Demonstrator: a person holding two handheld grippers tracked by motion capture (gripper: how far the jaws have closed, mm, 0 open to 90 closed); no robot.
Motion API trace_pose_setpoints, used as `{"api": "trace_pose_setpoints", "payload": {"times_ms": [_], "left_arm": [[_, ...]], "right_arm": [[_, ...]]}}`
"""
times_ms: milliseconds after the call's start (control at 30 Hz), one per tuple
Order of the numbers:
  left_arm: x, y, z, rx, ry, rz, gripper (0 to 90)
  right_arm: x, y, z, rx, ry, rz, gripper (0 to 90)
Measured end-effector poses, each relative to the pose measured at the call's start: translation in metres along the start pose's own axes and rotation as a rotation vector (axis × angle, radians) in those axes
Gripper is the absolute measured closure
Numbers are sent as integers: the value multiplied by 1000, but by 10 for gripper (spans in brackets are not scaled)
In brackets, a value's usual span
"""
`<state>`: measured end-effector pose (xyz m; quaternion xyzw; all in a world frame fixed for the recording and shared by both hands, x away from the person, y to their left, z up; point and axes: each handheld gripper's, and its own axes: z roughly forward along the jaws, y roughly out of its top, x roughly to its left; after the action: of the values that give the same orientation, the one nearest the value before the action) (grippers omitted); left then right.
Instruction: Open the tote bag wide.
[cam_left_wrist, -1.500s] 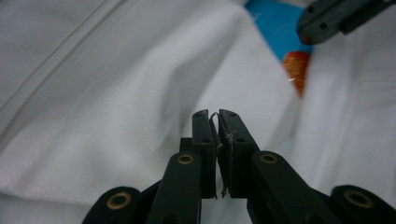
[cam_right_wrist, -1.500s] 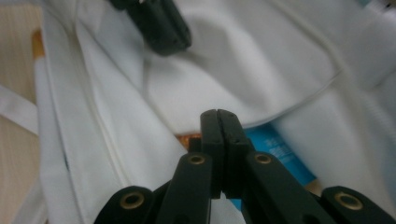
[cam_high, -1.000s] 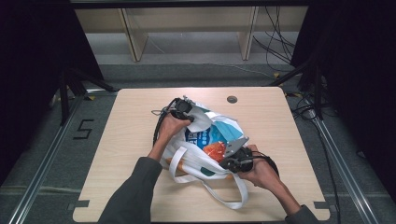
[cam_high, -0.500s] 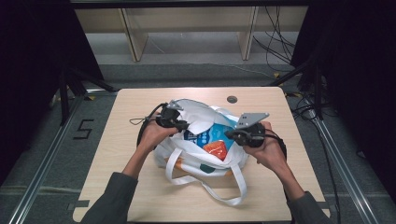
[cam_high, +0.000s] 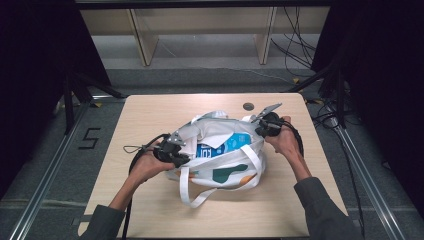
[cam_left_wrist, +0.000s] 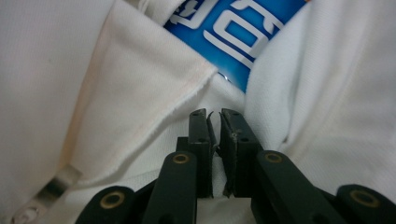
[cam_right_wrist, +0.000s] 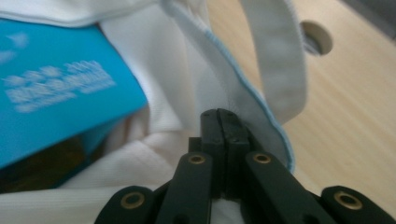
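Two grippers hold opposite ends of a white fabric tote bag (cam_high: 220, 160) lying mid-table on my pale wooden table (cam_high: 150, 115). My left gripper (cam_high: 176, 156), jaws just closing to a narrow gap, pinches the bag's rim at its left end. My right gripper (cam_high: 262, 129), jaws fully together, clamps the rim at the far right end. The bag's long axis runs straight between them, mouth open upward, with a blue printed packet (cam_high: 220, 147) inside, roughly midway between both hands.

Bare table (cam_high: 150, 120) around white bag (cam_high: 220, 172), blue box (cam_high: 227, 145) filling its mouth
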<state>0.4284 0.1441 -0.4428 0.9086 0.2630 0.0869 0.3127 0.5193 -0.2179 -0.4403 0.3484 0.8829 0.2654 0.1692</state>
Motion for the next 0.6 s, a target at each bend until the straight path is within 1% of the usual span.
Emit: {"api": "trace_pose_setpoints", "payload": {"times_ms": [33,67,100,133,167,200,233,267,300,333,367,400,433,467,500,533,567,600], "left_arm": [[0,0,0,0,0,0,837],[2,-4,0,-15,-26,-14,837],[6,-8,0,-41,-56,-54,844],[8,-12,1,-109,-84,-134,851],[8,-12,1,-109,-84,-134,852],[7,-12,1,-107,-66,-123,852],[3,-8,-2,-103,-35,-77,845],[3,-8,-2,-103,-35,-77,835],[1,-6,-4,-132,-21,-91,835],[2,-3,-8,-153,-13,-91,820],[3,1,-12,-182,6,-89,820],[5,5,-16,-203,33,-91,818],[9,15,-24,-268,97,-102,806],[9,15,-24,-268,97,-102,809],[18,24,-27,-307,139,-108,807],[18,24,-27,-307,139,-108,806],[23,26,-27,-318,183,-124,806],[26,27,-27,-322,194,-145,807]], "right_arm": [[-2,-3,6,-3,9,7,900],[-2,-3,6,-3,9,7,900],[-1,-4,10,25,9,40,900],[-1,-9,19,29,20,59,900],[-1,-9,19,29,20,59,900],[0,-10,21,20,22,52,900],[1,-12,19,10,15,31,900],[1,-12,19,10,15,31,900],[2,-12,16,-32,14,26,900],[4,-9,-2,-77,10,74,900],[4,-9,-2,-77,10,74,900],[4,-9,-11,-128,25,69,900],[9,-6,-30,-205,64,72,900],[9,-6,-30,-205,64,72,900],[19,-5,-41,-279,78,4,900],[19,-5,-41,-279,78,4,900],[26,-6,-46,-304,78,-21,900],[37,-7,-52,-315,100,-23,900]]}}
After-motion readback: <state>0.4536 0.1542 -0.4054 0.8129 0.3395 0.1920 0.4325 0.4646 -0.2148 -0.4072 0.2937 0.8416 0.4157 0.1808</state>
